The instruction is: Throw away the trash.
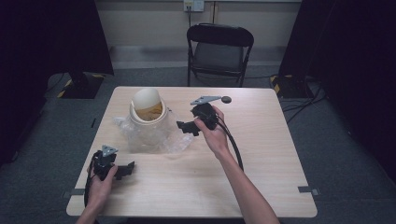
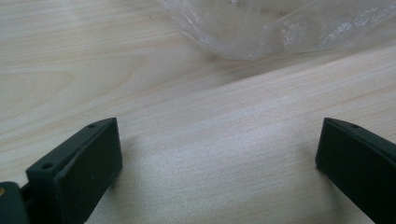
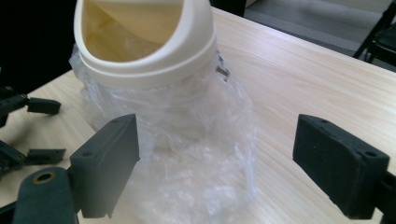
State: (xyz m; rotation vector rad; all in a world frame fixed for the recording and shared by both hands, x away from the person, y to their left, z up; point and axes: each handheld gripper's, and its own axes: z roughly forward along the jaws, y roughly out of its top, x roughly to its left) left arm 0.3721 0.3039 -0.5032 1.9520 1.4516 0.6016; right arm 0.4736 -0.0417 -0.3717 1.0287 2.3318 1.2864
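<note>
Cream swing-lid bin (image 1: pixel 148 111) in clear plastic bag (image 1: pixel 161 137) on wooden table (image 1: pixel 261 154), right tool (image 1: pixel 187 127) just beside.

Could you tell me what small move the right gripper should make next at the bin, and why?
Probably ease the right gripper forward toward the bin until its open jaws straddle the loose plastic bag, then close. In the right gripper view the jaws stand wide with nothing pressed between them, and the bag hangs slack around the bin's base just ahead. The left gripper waits open on the table.

Cream bin (image 1: pixel 147 109), clear plastic bag (image 3: pixel 187 140), pale wood-grain table (image 1: pixel 261 154).
</note>
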